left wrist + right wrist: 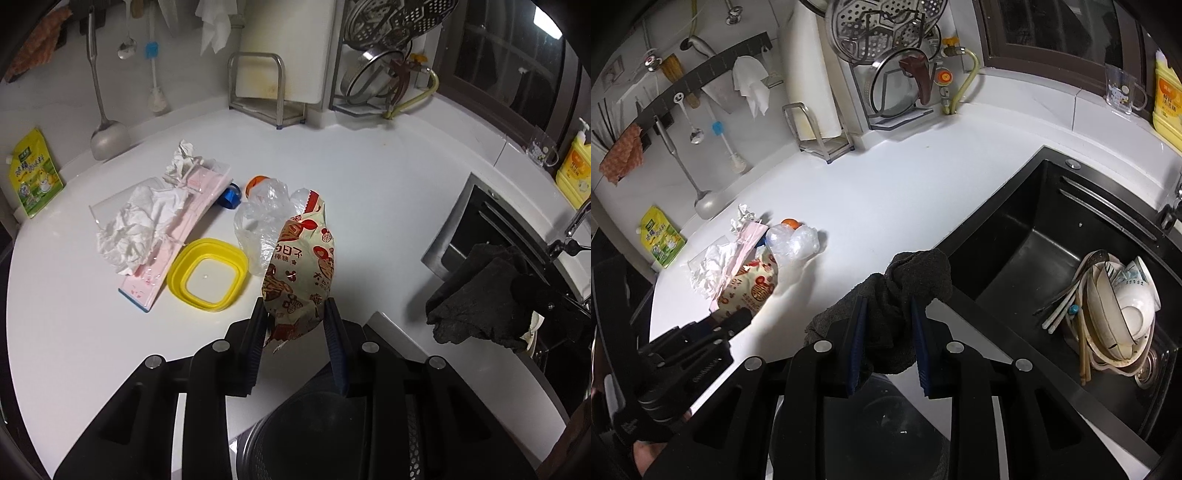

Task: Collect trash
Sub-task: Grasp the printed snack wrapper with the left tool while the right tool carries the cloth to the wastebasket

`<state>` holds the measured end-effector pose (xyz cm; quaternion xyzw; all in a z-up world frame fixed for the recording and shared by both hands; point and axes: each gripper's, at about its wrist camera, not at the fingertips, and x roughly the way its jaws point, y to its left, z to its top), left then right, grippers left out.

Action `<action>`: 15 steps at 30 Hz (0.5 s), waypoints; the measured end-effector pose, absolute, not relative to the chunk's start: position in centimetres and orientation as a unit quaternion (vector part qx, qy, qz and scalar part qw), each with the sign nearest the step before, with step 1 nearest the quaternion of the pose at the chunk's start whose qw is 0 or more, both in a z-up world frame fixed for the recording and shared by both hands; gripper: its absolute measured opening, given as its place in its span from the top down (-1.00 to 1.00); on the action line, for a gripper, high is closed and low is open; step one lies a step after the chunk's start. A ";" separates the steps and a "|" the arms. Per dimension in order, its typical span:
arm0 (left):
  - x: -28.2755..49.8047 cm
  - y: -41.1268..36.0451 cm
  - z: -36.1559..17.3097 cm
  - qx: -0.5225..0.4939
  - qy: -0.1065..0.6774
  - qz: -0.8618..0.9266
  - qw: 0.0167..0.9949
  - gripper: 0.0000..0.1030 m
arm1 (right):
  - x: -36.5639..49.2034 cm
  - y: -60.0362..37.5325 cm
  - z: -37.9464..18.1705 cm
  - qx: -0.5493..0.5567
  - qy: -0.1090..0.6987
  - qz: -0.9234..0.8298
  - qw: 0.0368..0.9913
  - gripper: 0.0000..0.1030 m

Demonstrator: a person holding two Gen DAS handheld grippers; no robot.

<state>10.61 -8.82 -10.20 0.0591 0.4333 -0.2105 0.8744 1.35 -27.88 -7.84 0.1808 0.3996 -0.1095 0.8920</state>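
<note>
Above the counter (369,177), upright snack wrapper (301,273) between clamped left fingers (258,332), long axis vertical.

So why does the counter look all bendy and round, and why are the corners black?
Left wrist view: the fisheye lens curves the white counter and blacks out the corners; the snack bag is sharp. Right wrist view: same bending on the sink, with a bright glare patch beside the dark cloth.
</note>
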 end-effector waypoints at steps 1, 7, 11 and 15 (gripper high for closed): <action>10.3 -8.7 -9.9 0.058 0.432 -0.209 0.875 0.40 | 1.1 -27.8 -7.6 0.179 0.400 -0.107 0.893 0.54; 7.9 -7.1 -8.4 0.054 0.427 -0.202 0.880 0.40 | -0.7 -26.9 -6.7 0.161 0.403 -0.089 0.896 0.54; 6.1 -6.1 -7.7 0.058 0.429 -0.195 0.880 0.40 | -2.2 -26.1 -6.6 0.156 0.409 -0.070 0.896 0.54; 3.8 -5.1 -7.4 0.066 0.431 -0.185 0.881 0.40 | -3.7 -25.1 -7.3 0.155 0.421 -0.050 0.892 0.54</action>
